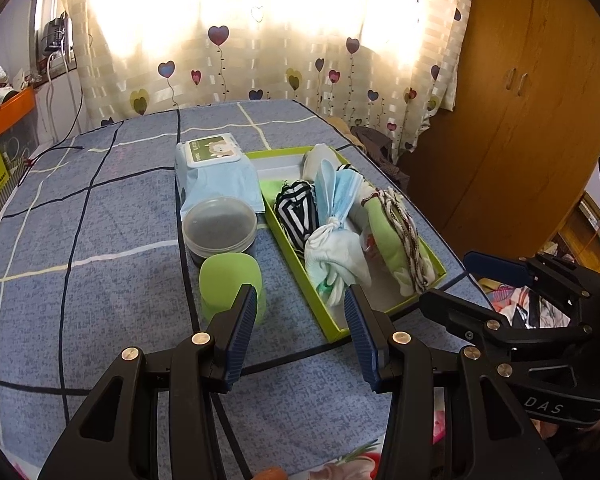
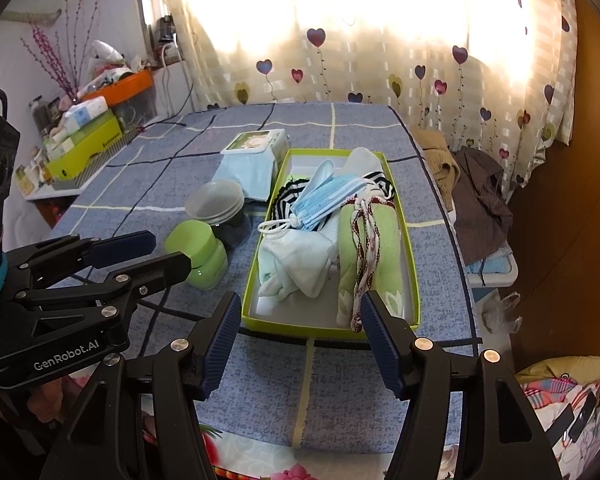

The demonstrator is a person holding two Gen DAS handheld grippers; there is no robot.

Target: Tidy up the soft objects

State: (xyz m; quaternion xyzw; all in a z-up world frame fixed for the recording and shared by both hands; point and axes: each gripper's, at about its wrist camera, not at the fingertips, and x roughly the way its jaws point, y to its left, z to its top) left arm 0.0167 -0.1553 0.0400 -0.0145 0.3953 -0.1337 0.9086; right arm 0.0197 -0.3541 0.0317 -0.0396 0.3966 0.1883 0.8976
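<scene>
Apparently near done. Left wrist view: left gripper [image 1: 300,308] wide, empty, over the table's near edge; green tray [image 1: 336,330] holds striped cloth [image 1: 296,210], blue masks [image 1: 338,190], white sock [image 1: 336,254], green roll [image 1: 392,236].

Right wrist view: right gripper [image 2: 296,326] wide, empty, before the tray's near rim. No soft item lies loose on the table [image 2: 112,184]; only a wipes pack [image 2: 256,160] and jars [image 2: 198,252] stand beside the tray.

A blue checked table [image 2: 340,376] carries a green tray [image 2: 414,280], wipes pack [image 2: 252,160], clear tub [image 2: 216,204] and green jar [image 2: 198,252].
</scene>
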